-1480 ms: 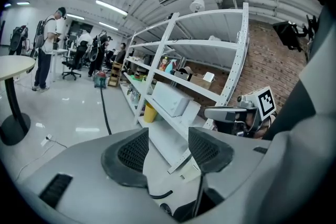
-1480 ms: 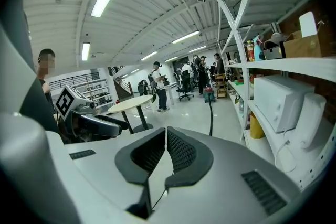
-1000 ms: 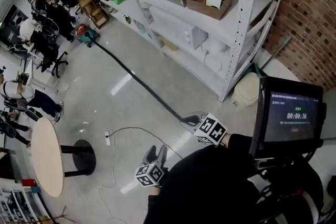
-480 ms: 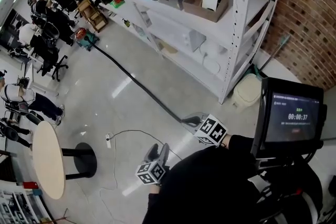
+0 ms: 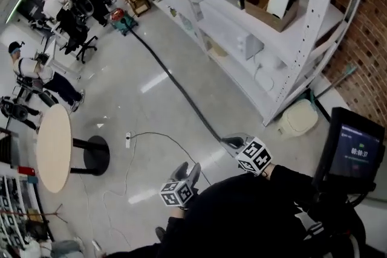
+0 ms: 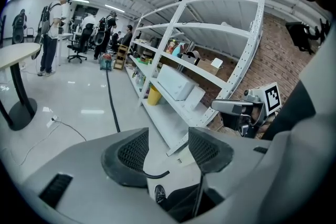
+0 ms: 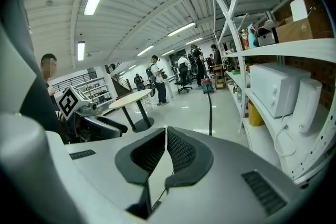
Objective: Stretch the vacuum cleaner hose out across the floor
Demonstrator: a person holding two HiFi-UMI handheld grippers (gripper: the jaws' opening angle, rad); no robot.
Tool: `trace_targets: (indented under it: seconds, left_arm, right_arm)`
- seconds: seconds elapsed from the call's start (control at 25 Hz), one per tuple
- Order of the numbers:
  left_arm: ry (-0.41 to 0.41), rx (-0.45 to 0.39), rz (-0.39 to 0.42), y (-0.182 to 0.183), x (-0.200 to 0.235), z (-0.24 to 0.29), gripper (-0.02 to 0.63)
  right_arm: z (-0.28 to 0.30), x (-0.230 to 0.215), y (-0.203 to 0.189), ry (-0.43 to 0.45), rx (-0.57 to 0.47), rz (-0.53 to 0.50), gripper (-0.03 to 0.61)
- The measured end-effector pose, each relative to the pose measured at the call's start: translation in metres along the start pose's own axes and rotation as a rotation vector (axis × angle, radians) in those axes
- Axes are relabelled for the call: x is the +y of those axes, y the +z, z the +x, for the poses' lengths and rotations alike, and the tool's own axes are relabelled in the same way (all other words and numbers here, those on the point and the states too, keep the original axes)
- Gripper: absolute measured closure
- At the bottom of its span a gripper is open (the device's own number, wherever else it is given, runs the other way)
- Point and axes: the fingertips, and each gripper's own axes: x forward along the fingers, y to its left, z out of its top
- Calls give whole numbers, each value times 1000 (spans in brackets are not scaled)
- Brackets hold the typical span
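Swinging round since a second ago, the head view now shows the white shelving rack and the red-and-green vacuum cleaner further right. Along the rack's foot the black hose lies nearly straight over the floor. It runs from the cleaner at the rack's far end to the right tongs off its near corner. Those tongs are pinched together, with nothing visible between the pads. The left tongs, further from the rack, stand wide and empty.

Black hose straight along the floor
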Motion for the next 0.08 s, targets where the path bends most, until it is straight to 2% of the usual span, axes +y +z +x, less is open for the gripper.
trace_targets:
  seconds: [0.08]
  left_arm:
    - [-58, 70, 65, -3, -9, 15, 362]
  right_arm:
    - [-18, -9, -16, -78, -25, 72, 554]
